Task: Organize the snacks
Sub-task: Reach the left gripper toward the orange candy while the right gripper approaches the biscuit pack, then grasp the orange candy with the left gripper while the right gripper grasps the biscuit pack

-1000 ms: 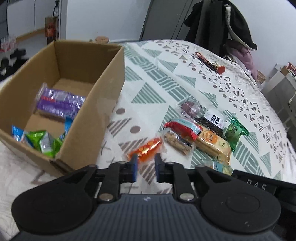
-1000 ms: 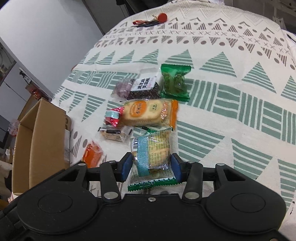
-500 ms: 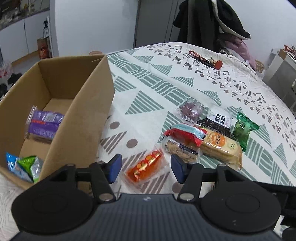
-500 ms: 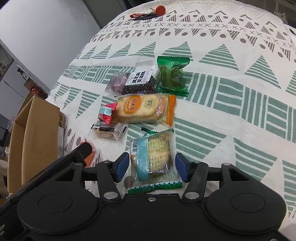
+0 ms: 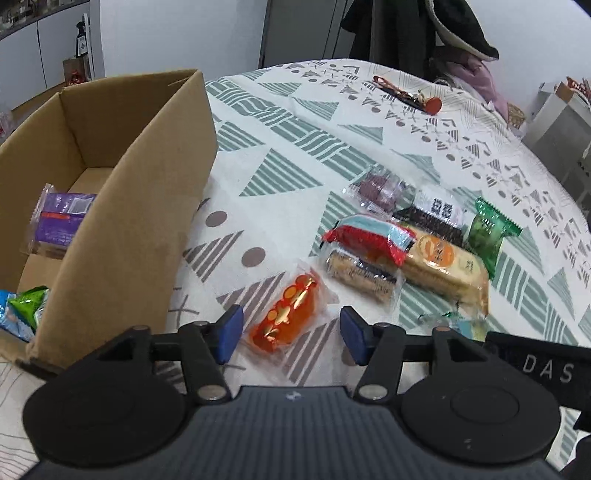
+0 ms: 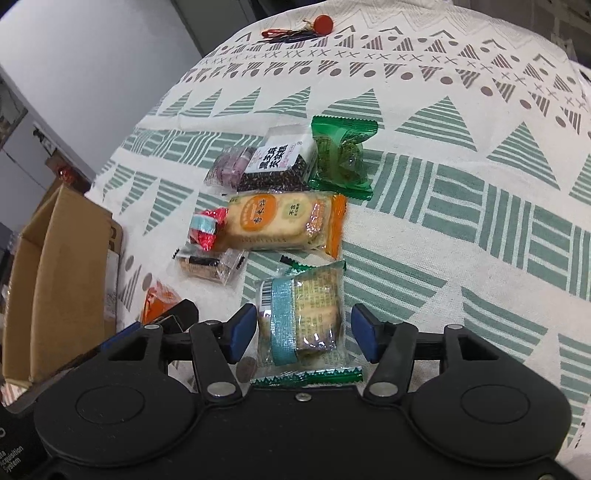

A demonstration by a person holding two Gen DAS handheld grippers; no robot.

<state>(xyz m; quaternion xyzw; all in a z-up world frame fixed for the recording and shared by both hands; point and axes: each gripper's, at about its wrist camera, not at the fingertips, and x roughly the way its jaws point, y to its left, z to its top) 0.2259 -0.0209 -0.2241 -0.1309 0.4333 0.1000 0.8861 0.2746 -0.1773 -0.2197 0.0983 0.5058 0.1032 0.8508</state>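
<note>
With both tongs spread apart, the orange packet (image 5: 290, 314), long axis diagonal, is being straddled by the left tongs (image 5: 290, 334) beside the cardboard box (image 5: 147, 206).

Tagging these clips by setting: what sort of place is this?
Most likely a home, perhaps a living or dining room. A patterned tablecloth covers a table, dark coats hang behind it, keys lie at its far end, and wrapped snacks sit beside a cardboard box.
</note>
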